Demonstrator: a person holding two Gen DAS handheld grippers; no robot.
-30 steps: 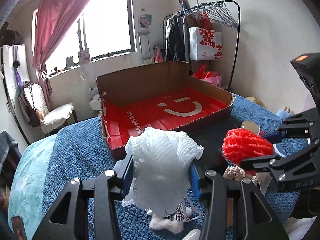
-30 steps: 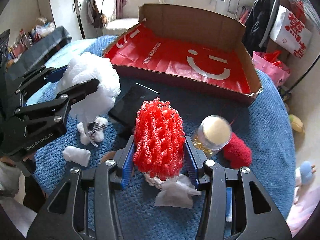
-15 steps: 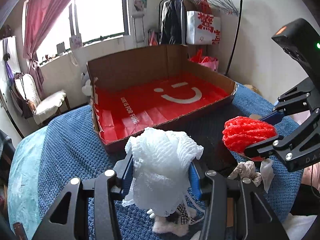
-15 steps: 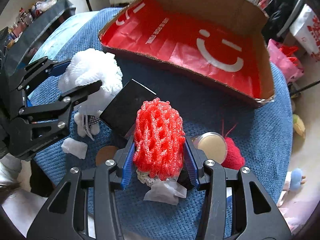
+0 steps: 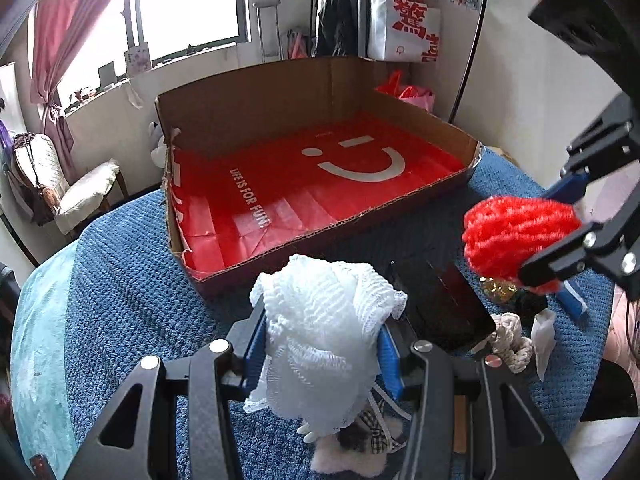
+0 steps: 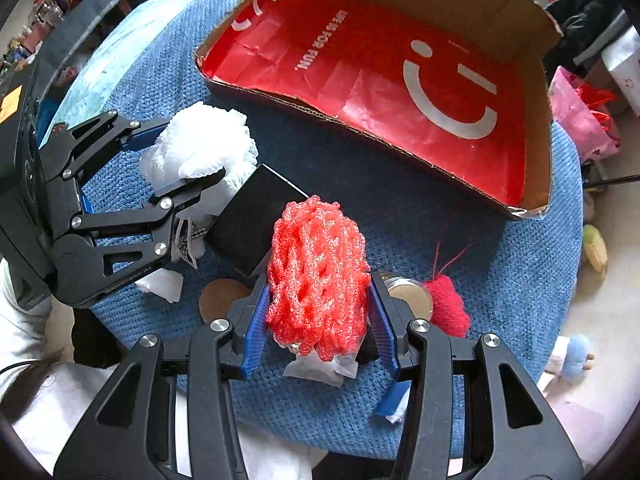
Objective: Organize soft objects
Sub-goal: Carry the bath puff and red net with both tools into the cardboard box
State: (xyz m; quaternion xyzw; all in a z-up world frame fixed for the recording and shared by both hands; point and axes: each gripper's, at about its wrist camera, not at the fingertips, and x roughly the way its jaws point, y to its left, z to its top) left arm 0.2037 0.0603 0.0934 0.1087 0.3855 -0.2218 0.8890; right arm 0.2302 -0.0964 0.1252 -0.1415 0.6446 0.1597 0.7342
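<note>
- Clamping a white foam net (image 5: 320,336) between the blue pads of our left gripper (image 5: 322,344), we are holding it lifted above the blue knitted cover (image 5: 120,300), near the front wall of the box.
- We are squeezing a red foam net (image 6: 316,276) in our right gripper (image 6: 318,316), whose jaws are clenched on both of its sides; it is hanging over a crumpled white scrap (image 6: 320,368) on the cover.
- We are seeing a small checked bow (image 5: 374,436) and a fluffy white piece (image 5: 348,460) lying right beneath the white net.
- We are keeping both nets apart, with a flat black slab (image 6: 252,220) lying on the cover between them.
- We are noticing a jar with a pale lid (image 6: 412,300) just beside the right gripper's finger, and a red yarn ball (image 6: 448,308) touching that jar.
- We are looking farther out at the cardboard box (image 5: 260,92), lined with red paper (image 5: 304,188) bearing a white smiling face; nothing is lying in it.
- We are glimpsing a window (image 5: 188,4), a pink curtain (image 5: 64,16) and a clothes rack (image 5: 400,4) beyond the box.
</note>
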